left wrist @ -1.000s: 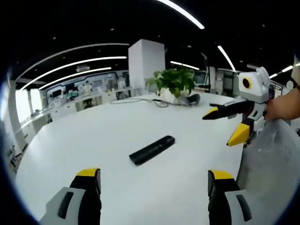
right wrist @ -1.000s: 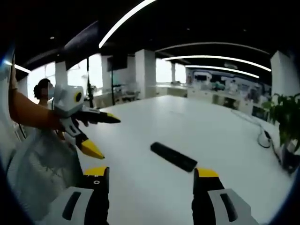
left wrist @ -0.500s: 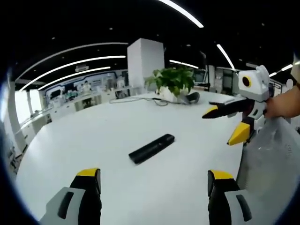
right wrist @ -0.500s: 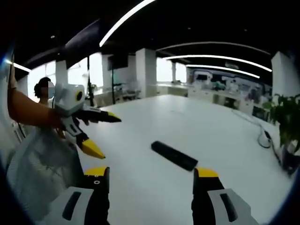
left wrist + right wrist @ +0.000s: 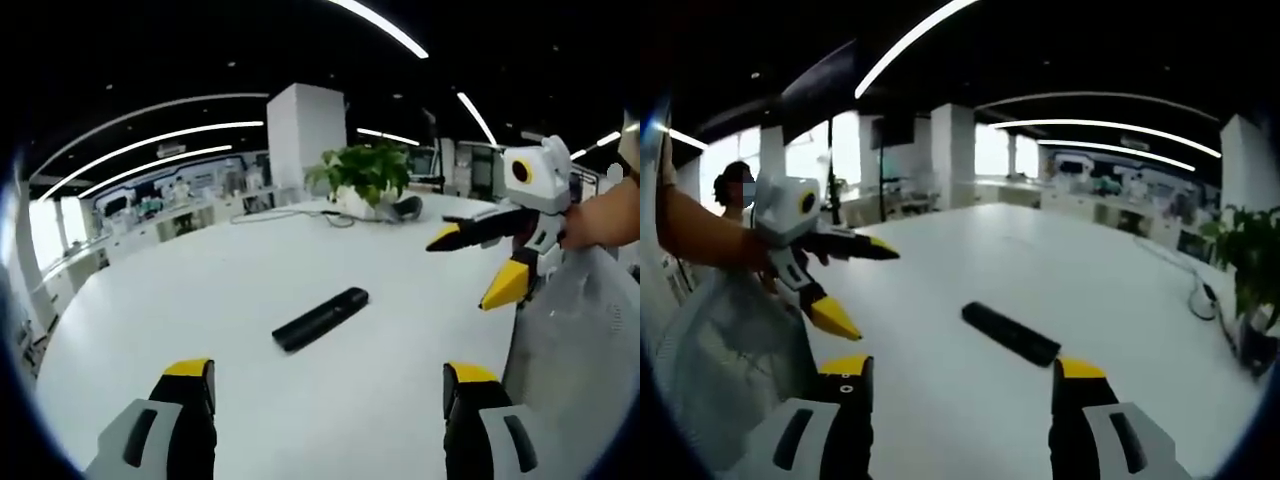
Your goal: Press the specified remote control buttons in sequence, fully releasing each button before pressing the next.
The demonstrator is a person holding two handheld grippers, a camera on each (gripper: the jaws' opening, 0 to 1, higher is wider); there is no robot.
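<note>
We hold both claws spread, gripping nothing: left claw (image 5: 325,385), right claw (image 5: 960,380) | remote (image 5: 321,318) lies flat mid-table (image 5: 200,290), well ahead of both | risk: a wide yellow tip may hit two buttons or skid the loose remote.

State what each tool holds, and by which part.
Nothing: the left tool and right tool are open, above the table, remote control untouched.
</note>
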